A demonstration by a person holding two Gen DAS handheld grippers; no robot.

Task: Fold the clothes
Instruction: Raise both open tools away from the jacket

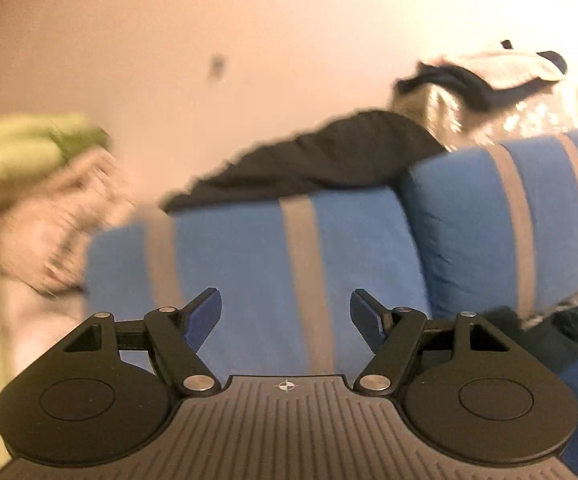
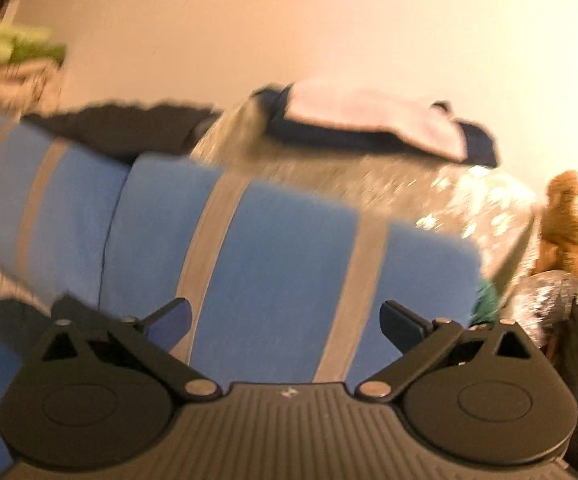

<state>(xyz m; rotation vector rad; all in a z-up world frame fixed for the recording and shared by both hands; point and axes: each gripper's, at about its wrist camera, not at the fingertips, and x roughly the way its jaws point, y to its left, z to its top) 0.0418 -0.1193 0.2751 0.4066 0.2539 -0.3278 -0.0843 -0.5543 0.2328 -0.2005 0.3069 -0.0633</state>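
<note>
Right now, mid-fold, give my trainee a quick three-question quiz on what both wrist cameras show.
1. True or false: the left gripper is clamped on a garment.
2. What lies on top of the blue striped cushions? A) a dark garment B) a red towel C) a book
3. Which soft toy sits at the right edge of the right wrist view?

Key: 1 false, both it and the right gripper stand open with nothing between the fingers. 2 A. 3 a brown teddy bear.
</note>
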